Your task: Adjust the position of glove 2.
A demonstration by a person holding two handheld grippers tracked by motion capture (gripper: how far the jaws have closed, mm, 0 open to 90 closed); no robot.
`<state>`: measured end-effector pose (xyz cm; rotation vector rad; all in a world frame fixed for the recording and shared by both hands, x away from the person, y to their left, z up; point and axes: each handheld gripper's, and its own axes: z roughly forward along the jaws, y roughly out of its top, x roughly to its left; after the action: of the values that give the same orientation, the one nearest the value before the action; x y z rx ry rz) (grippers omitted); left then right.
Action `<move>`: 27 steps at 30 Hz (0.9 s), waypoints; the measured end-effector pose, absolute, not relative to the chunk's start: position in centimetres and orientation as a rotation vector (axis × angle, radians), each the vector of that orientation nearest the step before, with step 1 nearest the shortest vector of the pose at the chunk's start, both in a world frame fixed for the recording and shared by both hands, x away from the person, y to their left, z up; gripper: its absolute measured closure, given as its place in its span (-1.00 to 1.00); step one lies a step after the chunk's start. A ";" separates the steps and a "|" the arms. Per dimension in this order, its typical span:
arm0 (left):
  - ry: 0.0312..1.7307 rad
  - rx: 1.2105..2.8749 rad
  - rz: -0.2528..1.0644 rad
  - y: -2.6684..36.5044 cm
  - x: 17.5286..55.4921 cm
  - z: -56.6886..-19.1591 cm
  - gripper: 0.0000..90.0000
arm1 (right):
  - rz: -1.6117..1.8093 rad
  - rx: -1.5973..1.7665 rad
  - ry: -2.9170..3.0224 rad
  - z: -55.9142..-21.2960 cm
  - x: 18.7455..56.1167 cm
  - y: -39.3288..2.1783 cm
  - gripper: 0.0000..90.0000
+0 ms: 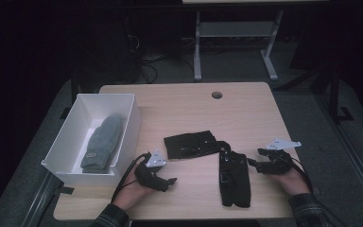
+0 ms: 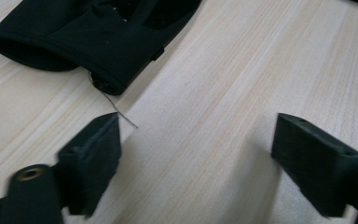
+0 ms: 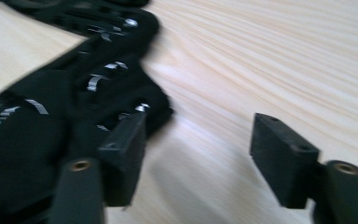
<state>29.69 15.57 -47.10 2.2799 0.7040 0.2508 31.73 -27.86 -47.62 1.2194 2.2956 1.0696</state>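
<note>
The near black glove (image 1: 235, 177) lies lengthwise toward the person, just beside the right gripper (image 1: 256, 163). Both it and the left gripper (image 1: 170, 181) are spread, holding nothing.

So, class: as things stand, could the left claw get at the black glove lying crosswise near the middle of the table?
Probably yes. The left claw is open, and bare table lies between it and that black glove, whose cuff sits just ahead of its jaws. Nothing stands in the way.
</note>
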 end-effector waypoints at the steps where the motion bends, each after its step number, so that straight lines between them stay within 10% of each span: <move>1: 0.711 2.279 0.250 15.5 29.7 -47.0 -0.50 | 1.048 1.239 2.286 -47.8 31.9 -28.0 -0.35; 7: 0.686 2.289 0.245 15.0 30.5 -45.7 0.03 | 1.005 1.280 2.249 -48.2 32.3 -28.3 -0.51; 13: 0.760 2.294 0.272 13.8 33.6 -44.1 0.99 | 0.998 1.276 2.261 -48.2 32.4 -28.2 -0.62; 27: 0.916 2.273 0.348 11.7 41.6 -44.8 0.99 | 0.996 1.274 2.266 -48.2 32.4 -28.2 -0.65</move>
<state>41.64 11.71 -44.78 2.2727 0.9159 0.3479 32.43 -28.21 -48.23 1.2743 2.2659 0.9957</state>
